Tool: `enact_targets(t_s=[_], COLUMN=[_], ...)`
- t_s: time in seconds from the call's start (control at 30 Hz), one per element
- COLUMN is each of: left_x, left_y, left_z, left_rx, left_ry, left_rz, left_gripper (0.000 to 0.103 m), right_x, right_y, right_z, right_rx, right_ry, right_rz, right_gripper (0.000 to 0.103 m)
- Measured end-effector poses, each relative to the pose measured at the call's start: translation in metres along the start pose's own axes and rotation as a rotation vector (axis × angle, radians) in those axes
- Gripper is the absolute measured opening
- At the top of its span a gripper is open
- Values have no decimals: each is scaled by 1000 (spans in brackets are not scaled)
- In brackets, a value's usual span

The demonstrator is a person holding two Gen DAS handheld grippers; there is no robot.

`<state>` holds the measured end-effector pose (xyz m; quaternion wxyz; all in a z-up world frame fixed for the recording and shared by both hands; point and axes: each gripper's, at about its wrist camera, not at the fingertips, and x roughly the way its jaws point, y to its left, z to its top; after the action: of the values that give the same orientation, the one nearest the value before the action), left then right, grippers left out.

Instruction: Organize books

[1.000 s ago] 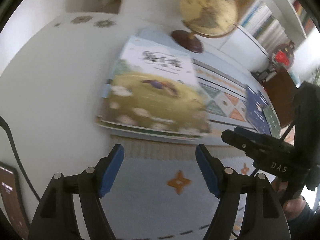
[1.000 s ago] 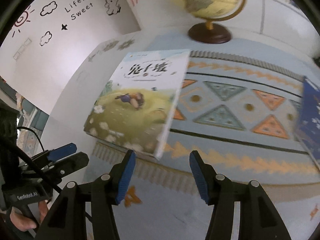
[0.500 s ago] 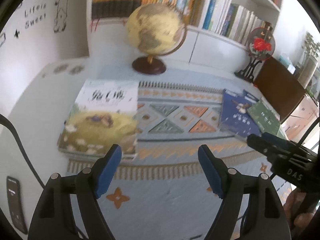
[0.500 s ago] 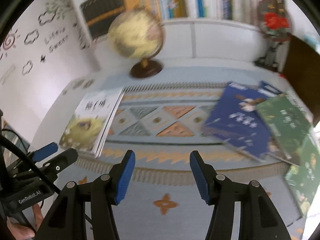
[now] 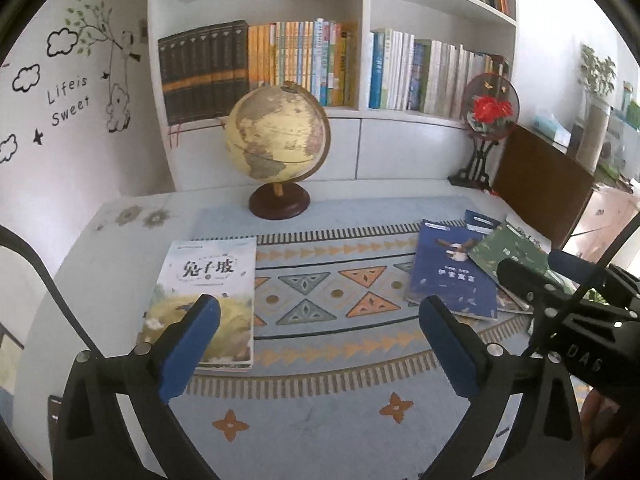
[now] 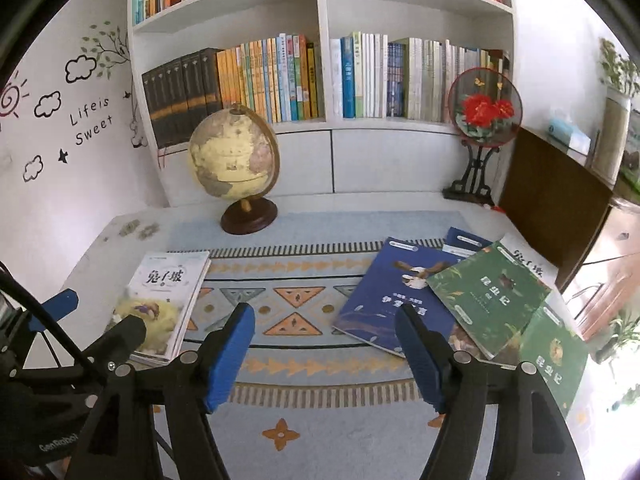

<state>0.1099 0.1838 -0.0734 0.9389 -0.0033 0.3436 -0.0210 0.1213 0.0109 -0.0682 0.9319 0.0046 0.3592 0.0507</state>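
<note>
Now both tools are seen raised above the counter and empty: the left tool point(image 5: 320, 328) has its jaws opening to nearly their widest, and the right tool point(image 6: 324, 350) is opening too, less far, with nothing between the blue pads point(image 6: 228, 356) of either. A second ago the pale book with the meadow cover point(image 5: 208, 300) filled both views at close range; it is now left lying flat at the left end of the patterned mat point(image 5: 320, 304), on what appears to be a small stack, and both tools have been drawn back and up from it. From this it is judged that one book has been placed and released, and that the next is to be fetched from the loose pile at the right. There a dark blue book point(image 6: 388, 300) is overlapped by a green book point(image 6: 488, 292), a second green book point(image 6: 556, 356) lies nearer the counter edge, and corners of a further blue and a white cover show behind. All are thin, glossy softcovers, flat and rectangular, likely slippery on one another. The mat is woven, with orange and grey triangles and a fringed border. Behind it a smooth cream globe point(image 5: 276, 132) is carried on a round dark wooden base, before a white bookshelf point(image 5: 360, 8) packed with upright spines.
</note>
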Motion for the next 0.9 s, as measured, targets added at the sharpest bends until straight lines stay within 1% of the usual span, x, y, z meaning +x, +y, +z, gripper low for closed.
enact_targets(t_s=[0.07,0.2,0.27,0.33,0.5,0.6,0.67,0.77,0.83,0.9], left_x=[-1,-3,-3,-4,-13,-15,-14,-13,-9,2], left_y=[1,9,16,24,40,49,51,54,55,57], left_z=[1,-3,-6,-10,-16,-19,-22,-26,-28,-26], left_rx=[-24,-55,-67,-82,-113,-126,-116,-62,-25,-9], left_ry=[-1,6,37,61,51,56,62,70,74,103], left_rz=[14,46,74,72,99,90,89,63,62,62], left_gripper=[102,102,102,102,102,102,102,102,102,102], right_x=[-2,-3,-1,0,2,3,5,13,18,18], right_y=[0,-1,2,7,24,34,40,49,54,57], right_z=[-2,-5,-7,-9,-6,-5,-7,-10,-10,-9], right_rx=[-3,30,49,53,40,32,27,23,30,38], right_ry=[7,25,46,53,63,61,68,98,117,123], right_rz=[-4,28,57,76,116,128,136,137,131,111], right_gripper=[71,71,71,71,71,71,71,71,71,71])
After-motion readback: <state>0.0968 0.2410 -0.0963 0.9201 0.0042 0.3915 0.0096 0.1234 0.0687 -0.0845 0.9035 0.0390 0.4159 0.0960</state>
